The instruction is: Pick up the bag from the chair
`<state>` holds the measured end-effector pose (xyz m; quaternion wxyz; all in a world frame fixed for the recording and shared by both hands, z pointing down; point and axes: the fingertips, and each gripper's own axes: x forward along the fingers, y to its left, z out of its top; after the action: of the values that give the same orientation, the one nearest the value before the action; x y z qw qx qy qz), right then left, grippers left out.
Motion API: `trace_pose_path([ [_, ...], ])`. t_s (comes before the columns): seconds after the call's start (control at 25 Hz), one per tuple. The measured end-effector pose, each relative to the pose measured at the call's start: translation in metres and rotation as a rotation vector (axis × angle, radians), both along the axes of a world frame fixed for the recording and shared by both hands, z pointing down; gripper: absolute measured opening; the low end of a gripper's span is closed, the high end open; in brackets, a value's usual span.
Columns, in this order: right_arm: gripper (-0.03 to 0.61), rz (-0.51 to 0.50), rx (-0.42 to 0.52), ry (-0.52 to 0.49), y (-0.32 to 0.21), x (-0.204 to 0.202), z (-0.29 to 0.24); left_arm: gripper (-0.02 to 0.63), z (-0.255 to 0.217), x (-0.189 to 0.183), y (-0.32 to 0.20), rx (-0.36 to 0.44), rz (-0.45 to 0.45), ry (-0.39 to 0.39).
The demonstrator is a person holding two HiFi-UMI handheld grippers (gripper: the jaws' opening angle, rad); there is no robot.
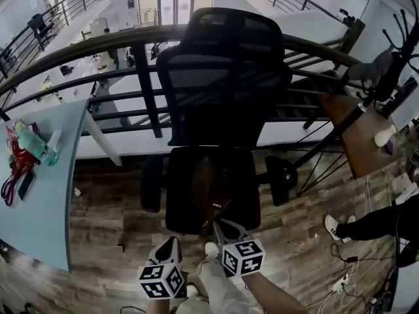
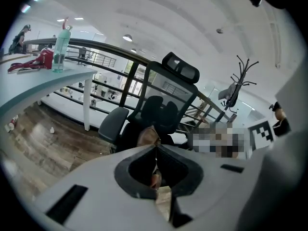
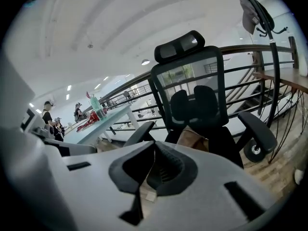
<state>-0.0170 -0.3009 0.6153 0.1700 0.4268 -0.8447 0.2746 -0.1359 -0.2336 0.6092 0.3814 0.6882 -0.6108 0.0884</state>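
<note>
A brown bag [image 1: 208, 178] lies on the seat of a black office chair [image 1: 222, 77] in the middle of the head view. My left gripper [image 1: 171, 242] is shut and holds nothing, hanging in front of the seat's left corner, short of the chair. My right gripper [image 1: 220, 224] is shut too, and its tip is at the seat's front edge, just short of the bag. In the left gripper view the bag [image 2: 148, 135] shows just beyond the closed jaws of the left gripper [image 2: 155, 147]. From the right gripper [image 3: 154, 145] the bag [image 3: 195, 138] is seen ahead on the seat, right of the jaws.
A pale blue table [image 1: 46, 201] stands at the left with a green bottle [image 1: 31, 142] and red items. A metal railing [image 1: 78, 51] runs behind the chair. At the right are a coat rack [image 1: 386, 77], a wooden table [image 1: 357, 136], a person's legs [image 1: 373, 224] and floor cables [image 1: 340, 283].
</note>
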Motion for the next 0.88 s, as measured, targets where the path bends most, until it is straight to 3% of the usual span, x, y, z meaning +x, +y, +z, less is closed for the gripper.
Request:
trace_pose_path([
  [0.52, 0.005, -0.034, -0.074, 0.113, -0.038, -0.007, 0.116, 0.003, 0.065, -0.002, -0.026, -0.077, -0.015, 0.011],
  [0.68, 0.125, -0.059, -0.105, 0.135, -0.047, -0.012, 0.154, 0.005, 0.080, -0.001, -0.031, -0.093, -0.013, 0.011],
  [0.88, 0.166, -0.082, -0.131, 0.178, -0.058, -0.016, 0.195, 0.003, 0.096, -0.002, -0.039, -0.109, -0.024, 0.009],
])
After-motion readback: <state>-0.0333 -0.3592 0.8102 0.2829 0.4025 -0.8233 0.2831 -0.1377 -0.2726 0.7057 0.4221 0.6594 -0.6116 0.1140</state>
